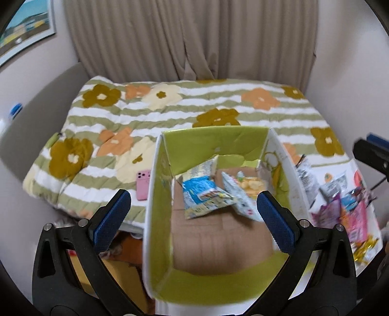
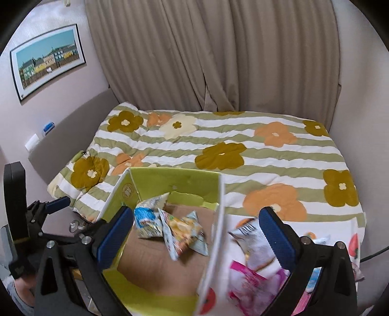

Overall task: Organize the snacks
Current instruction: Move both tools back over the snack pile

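Hovering wide and empty, both claws [image 1: 192,206] [image 2: 195,227] overlook snack packets [image 1: 206,192] inside box [image 1: 214,138].

Beige pleated curtain [image 2: 214,56] hung full-width at 12 o'clock, closed; pale pinkish walls [image 2: 48,14] at either side; framed picture [image 2: 47,60] of coloured houses hung on wall at 10 o'clock; grey padded headboard [image 2: 73,126] ran along bed's 9 o'clock edge, small blue-and-white item [image 2: 48,128] resting on top, white wall plate [image 2: 32,143] just beside it; bed [image 1: 323,97] filled centre under quilt [image 2: 243,143] striped green and white, with brown, orange and cream flowers; light soft, even.
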`<state>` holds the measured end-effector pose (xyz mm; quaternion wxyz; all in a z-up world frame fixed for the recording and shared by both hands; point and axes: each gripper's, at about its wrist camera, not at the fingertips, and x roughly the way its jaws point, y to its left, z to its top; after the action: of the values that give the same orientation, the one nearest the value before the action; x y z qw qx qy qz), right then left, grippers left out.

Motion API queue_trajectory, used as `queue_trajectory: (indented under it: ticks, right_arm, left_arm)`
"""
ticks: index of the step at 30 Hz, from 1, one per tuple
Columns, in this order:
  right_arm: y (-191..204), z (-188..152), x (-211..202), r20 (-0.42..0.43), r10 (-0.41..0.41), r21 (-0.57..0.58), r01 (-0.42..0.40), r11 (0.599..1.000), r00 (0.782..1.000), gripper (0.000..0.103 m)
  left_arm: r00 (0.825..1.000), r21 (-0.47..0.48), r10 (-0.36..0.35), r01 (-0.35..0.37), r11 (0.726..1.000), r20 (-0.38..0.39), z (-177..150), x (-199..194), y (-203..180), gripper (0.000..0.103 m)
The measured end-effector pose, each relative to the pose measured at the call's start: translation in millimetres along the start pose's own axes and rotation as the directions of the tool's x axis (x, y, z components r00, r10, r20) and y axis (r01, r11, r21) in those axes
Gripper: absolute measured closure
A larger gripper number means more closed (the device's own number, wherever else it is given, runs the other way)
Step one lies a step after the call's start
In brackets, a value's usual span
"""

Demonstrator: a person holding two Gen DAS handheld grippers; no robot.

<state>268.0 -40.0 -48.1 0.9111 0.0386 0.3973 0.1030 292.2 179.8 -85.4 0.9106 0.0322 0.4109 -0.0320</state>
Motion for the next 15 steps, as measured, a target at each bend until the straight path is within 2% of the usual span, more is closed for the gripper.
queue_trajectory:
  ticks: [4, 9, 15]
  right_arm:
    - [-32, -20, -39, 0.018, -0.012, -0.003, 0.012, 1.000, 1.000, 0.000]
    - [-70, -54, -84, 0.032, -0.065, -0.031, 0.066, 0.997, 0.997, 0.000]
    - [-121, -93, -126, 0.033, -0.083, -0.009, 0.084, 0.996, 0.996, 0.000]
  left_arm:
    - [1.000, -0.027, -0.007, 0.008, 1.000, 0.028, -15, -27, -30, 0.000]
    - [0.998, -0.021, -0.050, 0.051, 0.998, 0.049, -41, -55, -87, 0.000]
    - [0.994, -0.011, -0.105, 0.105, 0.994, 0.033, -84, -74, -152, 0.000]
